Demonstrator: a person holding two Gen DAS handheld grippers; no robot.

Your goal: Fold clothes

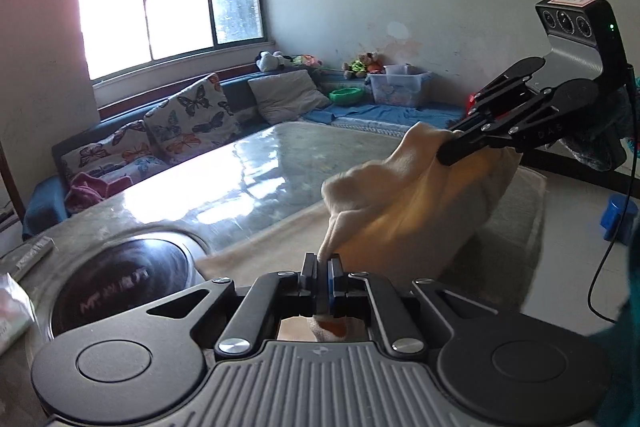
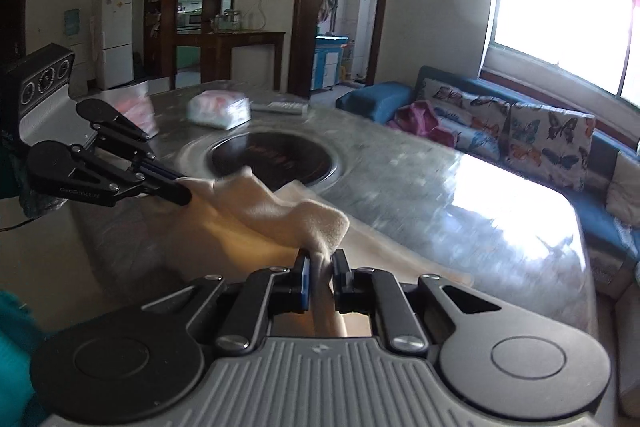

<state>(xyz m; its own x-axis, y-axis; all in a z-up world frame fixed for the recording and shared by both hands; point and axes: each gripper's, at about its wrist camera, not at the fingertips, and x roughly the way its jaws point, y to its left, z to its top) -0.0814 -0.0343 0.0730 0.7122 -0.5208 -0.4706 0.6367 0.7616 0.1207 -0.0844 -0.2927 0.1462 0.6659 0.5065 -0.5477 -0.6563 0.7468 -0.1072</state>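
On the glossy worktop (image 1: 256, 179), a round dark inset cooker plate (image 1: 120, 283) sits just beside the cream garment (image 1: 408, 203), whose lower part lies on the surface while its top edge hangs lifted. The left tongs (image 1: 323, 269) and the right tongs (image 2: 320, 267) are both clamped on that edge. Only the right wrist view shows plastic-wrapped packs (image 2: 220, 111) and a white fridge (image 2: 116, 39) behind; only the left shows a storage bin (image 1: 398, 89) and soft toys (image 1: 362, 63).

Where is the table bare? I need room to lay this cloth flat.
Bare: the shiny stretch of table between the round burner and the sofa. Crowded: beyond the burner, where bags lie. Both grippers hold the cloth.
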